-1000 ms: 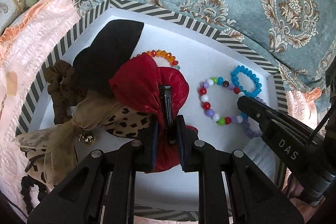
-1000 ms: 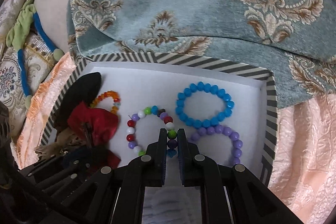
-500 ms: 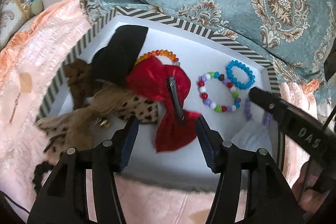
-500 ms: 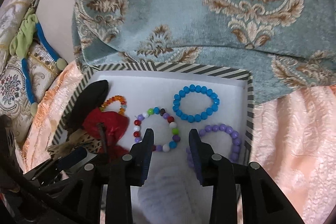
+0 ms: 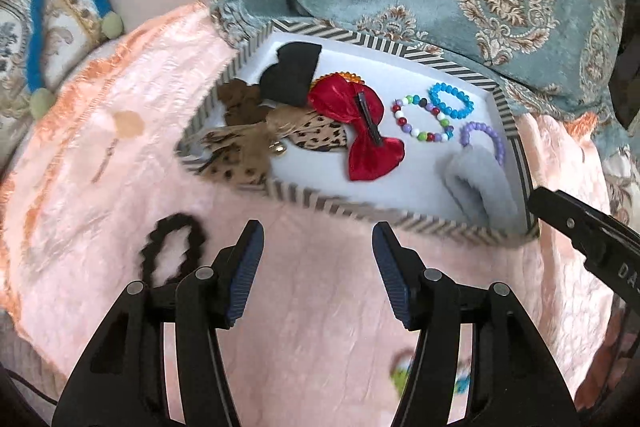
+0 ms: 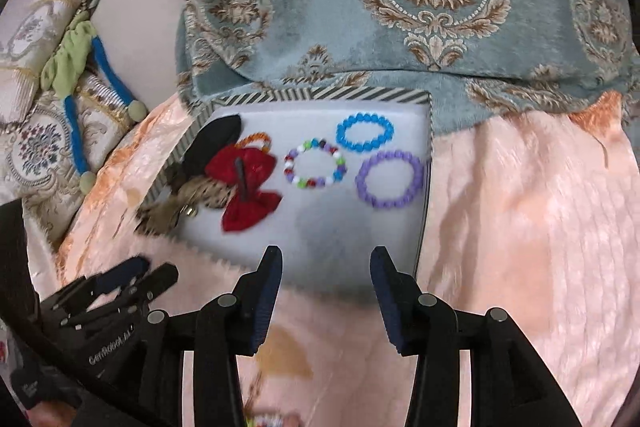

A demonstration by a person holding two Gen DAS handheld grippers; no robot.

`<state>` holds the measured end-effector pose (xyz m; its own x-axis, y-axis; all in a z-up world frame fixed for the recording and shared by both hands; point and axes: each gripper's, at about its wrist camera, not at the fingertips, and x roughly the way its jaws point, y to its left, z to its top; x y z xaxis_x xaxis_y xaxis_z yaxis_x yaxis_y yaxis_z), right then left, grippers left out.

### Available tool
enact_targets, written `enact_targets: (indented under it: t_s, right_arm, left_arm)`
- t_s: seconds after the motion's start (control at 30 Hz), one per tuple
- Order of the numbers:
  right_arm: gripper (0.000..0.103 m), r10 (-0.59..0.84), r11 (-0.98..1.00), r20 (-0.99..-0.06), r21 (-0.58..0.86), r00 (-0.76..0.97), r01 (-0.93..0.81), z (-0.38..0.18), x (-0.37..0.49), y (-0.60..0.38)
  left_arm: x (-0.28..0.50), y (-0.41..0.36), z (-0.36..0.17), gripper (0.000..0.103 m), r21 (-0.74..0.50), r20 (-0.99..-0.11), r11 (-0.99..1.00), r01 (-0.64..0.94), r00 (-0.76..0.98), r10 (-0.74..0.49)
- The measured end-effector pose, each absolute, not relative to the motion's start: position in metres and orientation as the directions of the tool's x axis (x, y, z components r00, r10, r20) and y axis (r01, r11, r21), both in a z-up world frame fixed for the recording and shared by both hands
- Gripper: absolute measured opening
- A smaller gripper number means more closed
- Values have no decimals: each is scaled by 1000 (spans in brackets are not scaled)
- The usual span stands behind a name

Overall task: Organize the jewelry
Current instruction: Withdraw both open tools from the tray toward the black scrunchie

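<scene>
A striped-rim box lies on pink cloth. In it are a red bow clip, a multicolour bead bracelet, a blue bracelet, a purple bracelet, a black bow, a leopard bow and a grey fluffy piece. My left gripper hangs open and empty over the cloth, short of the box's near rim. My right gripper is over the near rim, its jaws opening, nothing between them.
A black scrunchie lies on the pink cloth left of my left gripper. A teal patterned blanket rises behind the box. A green and blue cord and a cushion sit at far left. Something colourful, blurred, lies low on the cloth.
The left gripper let go of the red bow clip and the right let go of the multicolour bracelet. Both opened and drew back and up, out of the box.
</scene>
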<state>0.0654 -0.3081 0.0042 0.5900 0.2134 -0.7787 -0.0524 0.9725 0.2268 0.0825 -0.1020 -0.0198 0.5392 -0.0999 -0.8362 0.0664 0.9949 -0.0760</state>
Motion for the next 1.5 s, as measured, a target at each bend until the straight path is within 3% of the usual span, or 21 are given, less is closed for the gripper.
enact_targets:
  t_s: [0.1,0.17,0.53,1.13,1.37,1.5]
  right_arm:
    - [47,209,973,-772,224,600,-51,7,43,-304]
    - [56,212,973,-772,225,600,-54,6,31,-301]
    - [57,230,969,-785,239,575,-61,-4,-20,-297]
    - [57,280,960,-834,227,475,-166,-43,-35,-265]
    - [57,236,972,-851,206,469,-116,-61,-22,-269]
    - [57,110,994,-855,94,507,-58,-60,-12,-278]
  left_arm:
    - [60,-98,-9,57,-45,-818,996,73,570,-79]
    - [47,-95,-4,57,-20,-806,997,77,589,-61]
    - [-8,-73,7,57,61,-764,996,62,645,6]
    - [-13,2,-20,57,-115,-846,991,-73,529,-60]
    - [-5,30,-35,57,-145,-866,978,-151,497,-52]
    - [7,34,-37,57,-157,-870,972,-176,491,-52]
